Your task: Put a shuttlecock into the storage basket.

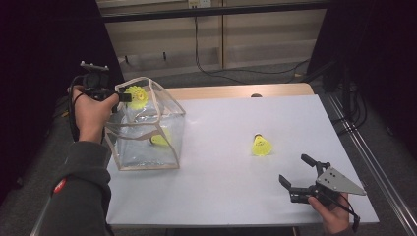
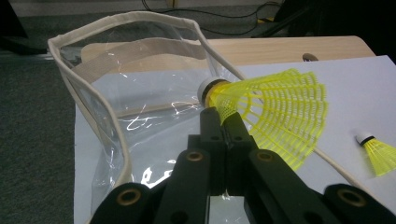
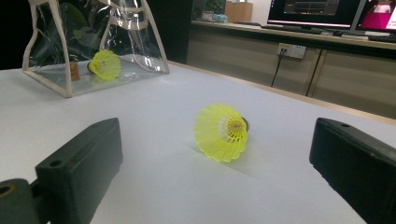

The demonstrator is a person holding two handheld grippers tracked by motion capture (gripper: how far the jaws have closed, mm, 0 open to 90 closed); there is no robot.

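My left gripper [image 1: 124,97] is shut on the skirt of a yellow shuttlecock [image 2: 275,107], holding it over the open top of a clear plastic bag [image 1: 145,147] with beige trim, at the table's left. A second yellow shuttlecock [image 1: 160,140] lies inside the bag, on its bottom. A third shuttlecock [image 1: 261,146] lies on its side on the white table, right of centre. My right gripper [image 1: 294,168] rests low near the front right edge, open, its jaws pointing at that shuttlecock [image 3: 219,133] with a gap of bare table between.
A white sheet [image 1: 221,191] covers the table, and a wooden strip [image 1: 236,91] shows along its far edge. Cables [image 1: 221,73] run over the floor beyond it. A person's sleeve [image 1: 78,191] comes in at the lower left.
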